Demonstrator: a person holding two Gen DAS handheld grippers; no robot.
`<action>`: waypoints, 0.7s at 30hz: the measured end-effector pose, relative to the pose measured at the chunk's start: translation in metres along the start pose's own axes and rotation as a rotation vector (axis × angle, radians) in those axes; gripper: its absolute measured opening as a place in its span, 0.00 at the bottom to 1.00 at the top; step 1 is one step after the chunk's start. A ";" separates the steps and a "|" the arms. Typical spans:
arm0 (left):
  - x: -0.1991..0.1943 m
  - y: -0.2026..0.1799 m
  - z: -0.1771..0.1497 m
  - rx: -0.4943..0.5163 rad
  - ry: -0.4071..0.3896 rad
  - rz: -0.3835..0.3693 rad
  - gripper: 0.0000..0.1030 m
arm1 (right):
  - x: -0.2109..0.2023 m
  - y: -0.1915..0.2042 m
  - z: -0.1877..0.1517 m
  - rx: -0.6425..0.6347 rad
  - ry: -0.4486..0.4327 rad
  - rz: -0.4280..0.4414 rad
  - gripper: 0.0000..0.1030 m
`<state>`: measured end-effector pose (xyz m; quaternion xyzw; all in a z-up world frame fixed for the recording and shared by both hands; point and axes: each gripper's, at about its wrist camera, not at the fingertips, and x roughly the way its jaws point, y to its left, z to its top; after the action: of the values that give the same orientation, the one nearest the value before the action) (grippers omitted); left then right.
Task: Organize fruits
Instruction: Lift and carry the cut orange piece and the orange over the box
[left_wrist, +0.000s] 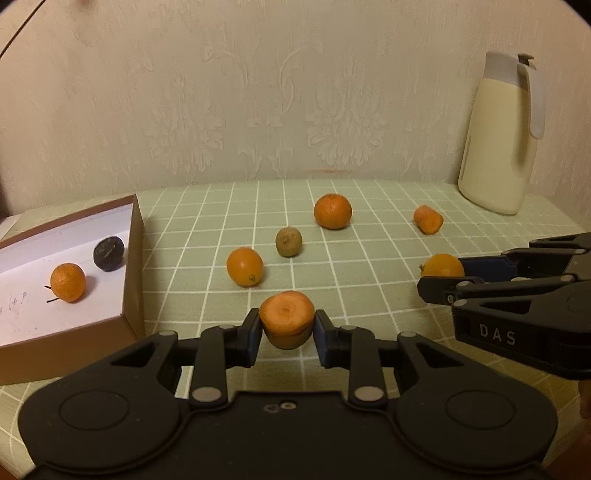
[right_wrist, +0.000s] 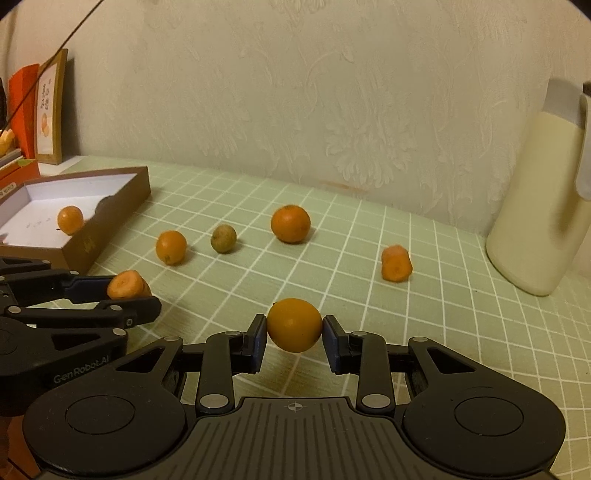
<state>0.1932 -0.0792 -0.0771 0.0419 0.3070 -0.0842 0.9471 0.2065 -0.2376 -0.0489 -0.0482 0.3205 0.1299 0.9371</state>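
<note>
My left gripper (left_wrist: 287, 325) is shut on a carrot piece (left_wrist: 286, 318), held above the checked cloth; it also shows in the right wrist view (right_wrist: 125, 285). My right gripper (right_wrist: 294, 326) is shut on a small orange (right_wrist: 294, 324), seen at the right of the left wrist view (left_wrist: 442, 266). A brown box (left_wrist: 133, 258) with a white inside stands at the left and holds an orange fruit (left_wrist: 68, 282) and a dark fruit (left_wrist: 108, 253). On the cloth lie an orange (left_wrist: 244, 266), a green-brown fruit (left_wrist: 288, 241), a bigger orange (left_wrist: 332, 211) and a carrot piece (left_wrist: 427, 219).
A cream jug (left_wrist: 498, 147) with a grey lid stands at the back right by the wall. Books and a framed card (right_wrist: 50, 110) stand at the far left behind the box. The green checked cloth (left_wrist: 369, 295) covers the table.
</note>
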 end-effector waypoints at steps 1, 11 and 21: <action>-0.002 0.000 0.001 0.000 -0.006 0.000 0.20 | -0.002 0.001 0.001 -0.001 -0.004 -0.001 0.32; -0.025 0.006 0.014 -0.023 -0.059 0.019 0.20 | -0.029 0.011 0.012 -0.014 -0.065 0.008 0.32; -0.047 0.013 0.023 -0.040 -0.111 0.033 0.20 | -0.051 0.022 0.023 -0.032 -0.124 0.020 0.32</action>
<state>0.1713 -0.0628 -0.0305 0.0230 0.2550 -0.0645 0.9645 0.1753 -0.2233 0.0006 -0.0518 0.2599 0.1470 0.9530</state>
